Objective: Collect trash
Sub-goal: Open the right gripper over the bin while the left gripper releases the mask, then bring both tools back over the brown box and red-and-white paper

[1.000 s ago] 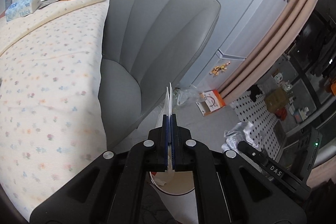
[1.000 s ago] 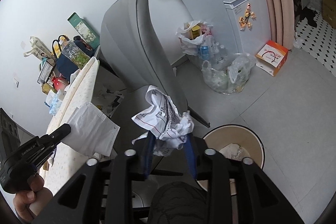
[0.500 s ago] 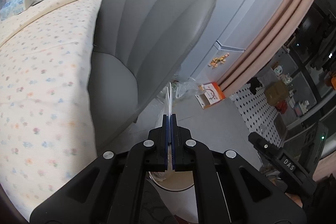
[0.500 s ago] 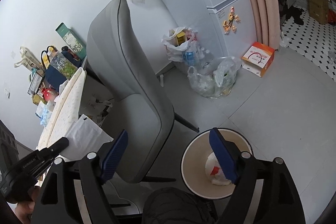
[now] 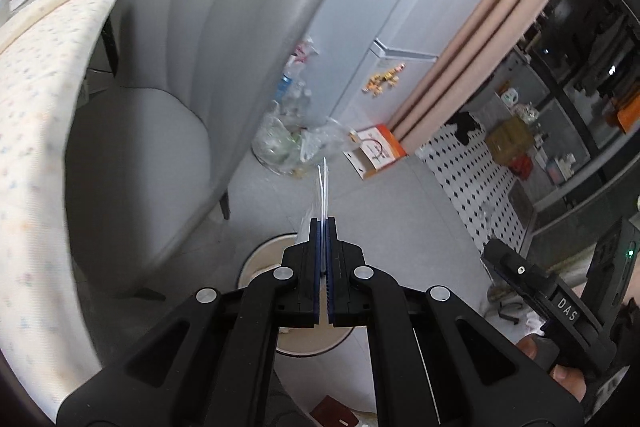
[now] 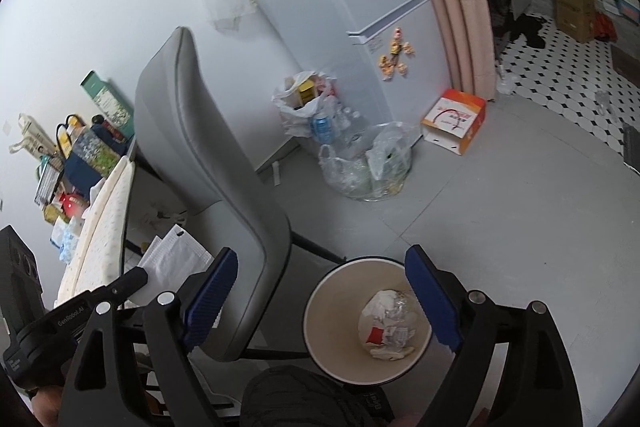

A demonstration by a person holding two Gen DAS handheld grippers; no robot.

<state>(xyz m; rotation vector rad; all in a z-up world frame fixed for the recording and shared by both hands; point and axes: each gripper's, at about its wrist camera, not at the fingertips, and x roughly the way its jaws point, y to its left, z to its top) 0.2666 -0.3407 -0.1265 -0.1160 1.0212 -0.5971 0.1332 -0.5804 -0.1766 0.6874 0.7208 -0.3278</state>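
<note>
White mask (image 5: 323,187) pinched between left fingers (image 5: 319,239); right fingers (image 6: 424,291) apart (crumpled paper (image 6: 386,323) binned).

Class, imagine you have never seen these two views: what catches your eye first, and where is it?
The round cream waste bin with crumpled paper trash inside sits on the floor below the open right gripper. Left of it stands the big grey upholstered chair. The left gripper pinches a thin white paper sheet.

The left claw (image 5: 324,227) hides much of the bin's rim (image 5: 256,259).
</note>
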